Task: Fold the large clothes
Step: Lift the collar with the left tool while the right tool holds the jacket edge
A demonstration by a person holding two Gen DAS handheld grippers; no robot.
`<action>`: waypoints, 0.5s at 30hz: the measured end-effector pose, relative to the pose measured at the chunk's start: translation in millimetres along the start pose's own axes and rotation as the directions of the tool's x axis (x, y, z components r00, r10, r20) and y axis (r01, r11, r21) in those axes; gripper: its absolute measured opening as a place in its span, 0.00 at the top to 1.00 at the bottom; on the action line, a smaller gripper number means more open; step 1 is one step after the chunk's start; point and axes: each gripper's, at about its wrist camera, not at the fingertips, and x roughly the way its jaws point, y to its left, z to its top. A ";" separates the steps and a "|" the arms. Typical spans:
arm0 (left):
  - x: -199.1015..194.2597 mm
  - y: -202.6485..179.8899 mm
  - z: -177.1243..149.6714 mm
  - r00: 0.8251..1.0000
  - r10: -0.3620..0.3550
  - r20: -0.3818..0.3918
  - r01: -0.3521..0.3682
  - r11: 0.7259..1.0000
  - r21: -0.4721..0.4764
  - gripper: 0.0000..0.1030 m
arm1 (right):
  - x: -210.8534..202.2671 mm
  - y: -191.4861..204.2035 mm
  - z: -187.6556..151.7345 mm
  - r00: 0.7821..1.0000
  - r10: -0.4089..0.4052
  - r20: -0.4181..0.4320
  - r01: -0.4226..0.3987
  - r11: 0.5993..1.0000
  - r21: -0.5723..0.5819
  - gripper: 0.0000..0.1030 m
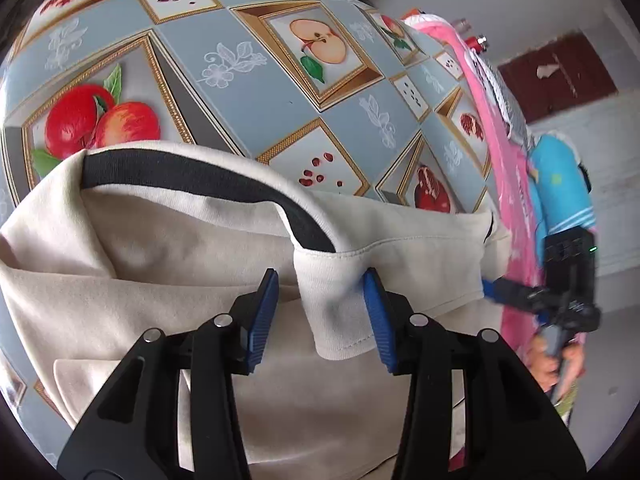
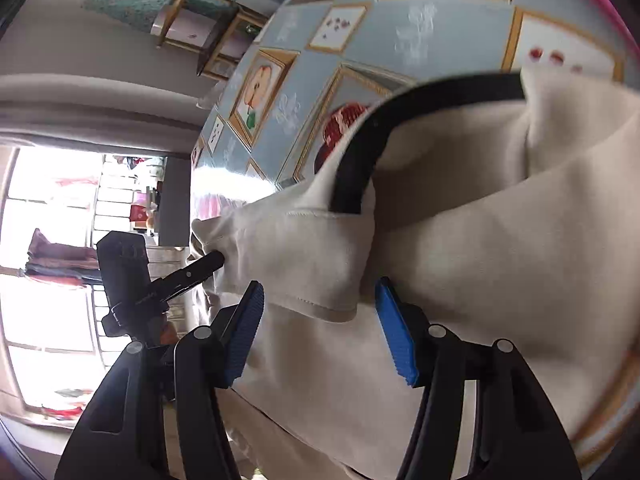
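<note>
Both grippers sit at the shirt's (image 1: 168, 248) shoulders, jaws spread — neither pinching cloth. Left gripper (image 1: 320, 312): a cream fold by the black collar (image 1: 208, 176) hangs between its blue pads (image 1: 264, 316), touching the right-hand one only. Right gripper (image 2: 320, 328): same layout, a seamed fold drooping between the pads, no clamp. Shirt lies bunched on the table's fruit-print cloth (image 1: 248, 40), collar end raised. Pink fabric (image 1: 480, 92) runs along the table's far edge.
</note>
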 end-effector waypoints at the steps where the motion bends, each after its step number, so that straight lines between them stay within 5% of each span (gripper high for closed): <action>1: 0.3 1.5 1.0 1.000 -0.008 -0.001 0.008 1.000 -0.010 0.59 | 3.3 0.2 -2.7 1.000 0.008 -0.003 -0.008 1.000 -0.002 0.45; 7: -6.5 -3.2 -3.5 0.995 -0.101 -0.016 0.101 0.995 0.001 0.60 | 13.5 -5.2 -6.3 0.997 0.072 -0.014 -0.071 0.996 0.046 0.61; 11: 1.6 -9.2 -7.6 0.999 -0.027 -0.047 0.029 0.999 0.030 0.66 | 15.7 -9.1 -7.1 0.996 0.084 -0.021 -0.083 0.995 0.047 0.80; 15: 4.1 -37.9 -9.1 0.992 0.123 0.011 -0.122 0.965 0.232 0.86 | 11.1 7.5 0.0 1.000 0.003 0.009 -0.002 0.998 -0.055 0.87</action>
